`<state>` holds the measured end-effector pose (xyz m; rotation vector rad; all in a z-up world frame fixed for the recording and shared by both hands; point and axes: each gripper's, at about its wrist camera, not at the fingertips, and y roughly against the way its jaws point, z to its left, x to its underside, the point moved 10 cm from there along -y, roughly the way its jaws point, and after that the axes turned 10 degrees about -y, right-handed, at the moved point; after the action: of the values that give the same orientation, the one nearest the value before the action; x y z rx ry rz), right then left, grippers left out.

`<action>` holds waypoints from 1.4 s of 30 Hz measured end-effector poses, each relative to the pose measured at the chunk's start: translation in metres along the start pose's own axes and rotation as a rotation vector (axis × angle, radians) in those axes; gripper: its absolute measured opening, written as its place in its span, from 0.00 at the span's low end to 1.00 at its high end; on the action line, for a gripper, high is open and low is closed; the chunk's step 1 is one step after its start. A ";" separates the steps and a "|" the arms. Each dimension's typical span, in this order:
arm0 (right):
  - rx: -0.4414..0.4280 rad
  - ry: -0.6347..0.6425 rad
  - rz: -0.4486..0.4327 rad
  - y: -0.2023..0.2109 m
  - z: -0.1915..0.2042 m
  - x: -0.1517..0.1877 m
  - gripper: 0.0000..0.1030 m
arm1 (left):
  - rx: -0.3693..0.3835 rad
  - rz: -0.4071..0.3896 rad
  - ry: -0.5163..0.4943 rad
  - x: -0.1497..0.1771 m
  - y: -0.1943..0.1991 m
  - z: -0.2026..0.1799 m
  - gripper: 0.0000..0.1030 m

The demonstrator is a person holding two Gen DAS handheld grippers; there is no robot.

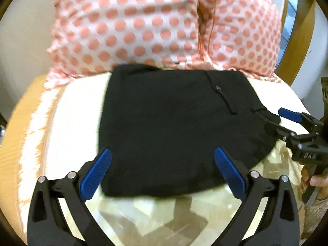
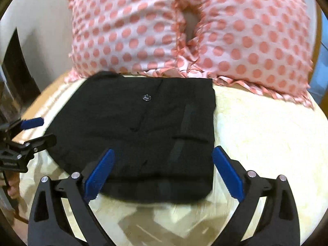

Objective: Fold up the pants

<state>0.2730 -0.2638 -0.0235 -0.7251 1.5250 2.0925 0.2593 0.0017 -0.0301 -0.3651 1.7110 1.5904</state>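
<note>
Between the blue pads of the left tongs (image 1: 163, 171), spread wide and holding nothing, sits the near edge of the pants (image 1: 174, 127), folded into a compact black square. Right tongs (image 2: 163, 172) likewise spread wide and empty, straddling the same near edge toward its right corner. Pants lie straight ahead of both tongs, flat, button (image 2: 146, 97) facing up; near and far edges run left to right, the bundle only slightly wider than deep. Both tongs look about equally near, one toward each end of the near edge. Judgement: folding appears close to finished; any further fold would carry the near edge away toward the pillows. Surface is a bed (image 2: 266, 135) with a cream patterned cover; two pink polka-dot pillows (image 1: 127, 26) rest just beyond the far edge. Wooden frame and pale wall behind; frames slightly blurred.
</note>
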 end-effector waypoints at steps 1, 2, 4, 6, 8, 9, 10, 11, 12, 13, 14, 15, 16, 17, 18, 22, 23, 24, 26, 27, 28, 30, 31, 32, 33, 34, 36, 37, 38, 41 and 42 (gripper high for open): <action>0.003 -0.018 -0.005 0.009 0.000 0.009 0.98 | -0.016 -0.015 -0.008 0.005 0.010 -0.001 0.98; 0.007 -0.026 -0.007 0.013 0.001 0.015 0.99 | -0.042 -0.028 -0.021 0.014 0.021 -0.002 0.98; 0.013 -0.032 -0.004 0.021 0.005 0.032 0.99 | -0.085 -0.039 -0.035 0.028 0.032 -0.004 0.98; 0.016 -0.025 -0.002 0.029 0.013 0.052 0.99 | -0.115 -0.049 -0.031 0.048 0.043 -0.008 0.98; 0.021 -0.020 -0.003 0.034 0.020 0.066 0.99 | -0.102 -0.043 -0.004 0.067 0.048 -0.014 0.98; 0.017 -0.019 -0.005 0.036 0.024 0.071 0.99 | -0.084 -0.032 0.012 0.075 0.047 -0.018 0.98; 0.011 -0.016 -0.007 0.039 0.029 0.077 0.99 | -0.071 -0.022 0.022 0.082 0.046 -0.021 0.98; 0.011 -0.010 -0.010 0.039 0.031 0.080 0.99 | -0.057 -0.010 0.032 0.089 0.043 -0.024 0.98; 0.017 -0.004 -0.012 0.039 0.033 0.083 0.99 | -0.061 -0.004 0.036 0.095 0.043 -0.026 0.98; 0.026 0.005 -0.010 0.039 0.035 0.087 0.99 | -0.075 -0.001 0.036 0.099 0.042 -0.027 0.98; 0.037 0.015 -0.003 0.036 0.036 0.091 0.99 | -0.092 0.000 0.029 0.102 0.042 -0.028 0.98; 0.045 0.016 0.004 0.035 0.036 0.095 0.99 | -0.106 -0.003 0.024 0.104 0.042 -0.028 0.98; 0.049 0.013 0.013 0.033 0.036 0.099 0.99 | -0.115 -0.008 0.023 0.104 0.043 -0.028 0.98; 0.049 0.003 0.023 0.031 0.036 0.103 0.99 | -0.112 -0.011 0.026 0.105 0.043 -0.029 0.98; 0.049 -0.006 0.028 0.030 0.035 0.106 0.99 | -0.104 -0.015 0.029 0.105 0.044 -0.030 0.98; 0.067 -0.028 0.020 0.032 0.030 0.113 0.99 | -0.122 -0.034 0.032 0.105 0.046 -0.031 0.98; 0.076 -0.031 0.012 0.033 0.028 0.113 0.99 | -0.135 -0.039 0.032 0.105 0.047 -0.031 0.98; 0.082 -0.034 0.007 0.034 0.027 0.114 0.99 | -0.143 -0.042 0.033 0.104 0.047 -0.029 0.98; 0.091 -0.046 0.007 0.034 0.024 0.116 0.99 | -0.155 -0.047 0.043 0.105 0.047 -0.027 0.98; 0.092 -0.052 0.008 0.034 0.023 0.118 0.99 | -0.155 -0.046 0.046 0.104 0.046 -0.026 0.98; 0.096 -0.052 0.004 0.034 0.023 0.119 0.99 | -0.156 -0.045 0.049 0.105 0.046 -0.026 0.98; 0.101 -0.047 -0.005 0.035 0.024 0.119 0.99 | -0.155 -0.039 0.058 0.106 0.043 -0.025 0.98; 0.097 -0.046 -0.008 0.036 0.025 0.120 0.99 | -0.153 -0.034 0.062 0.107 0.042 -0.025 0.98; 0.096 -0.047 -0.012 0.036 0.025 0.120 0.99 | -0.154 -0.030 0.072 0.108 0.041 -0.023 0.98; 0.097 -0.046 -0.016 0.037 0.025 0.120 0.99 | -0.153 -0.027 0.080 0.109 0.039 -0.023 0.98; 0.101 -0.043 -0.018 0.036 0.025 0.121 0.99 | -0.151 -0.021 0.085 0.111 0.038 -0.022 0.98; 0.127 -0.008 -0.027 0.035 0.027 0.122 0.99 | -0.158 -0.001 0.089 0.116 0.032 -0.021 0.98; 0.126 -0.007 -0.037 0.036 0.026 0.123 0.99 | -0.177 -0.006 0.073 0.116 0.032 -0.022 0.98; 0.123 -0.016 -0.042 0.036 0.025 0.122 0.99 | -0.182 -0.016 0.076 0.117 0.033 -0.023 0.98; 0.123 -0.014 -0.061 0.037 0.025 0.122 0.99 | -0.183 -0.030 0.080 0.118 0.034 -0.023 0.98; 0.125 -0.014 -0.066 0.037 0.025 0.123 0.99 | -0.183 -0.037 0.079 0.119 0.034 -0.023 0.98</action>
<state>0.1526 -0.2446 -0.0698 -0.7036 1.5859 1.9311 0.1495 0.0197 -0.0881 -0.5537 1.6116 1.7310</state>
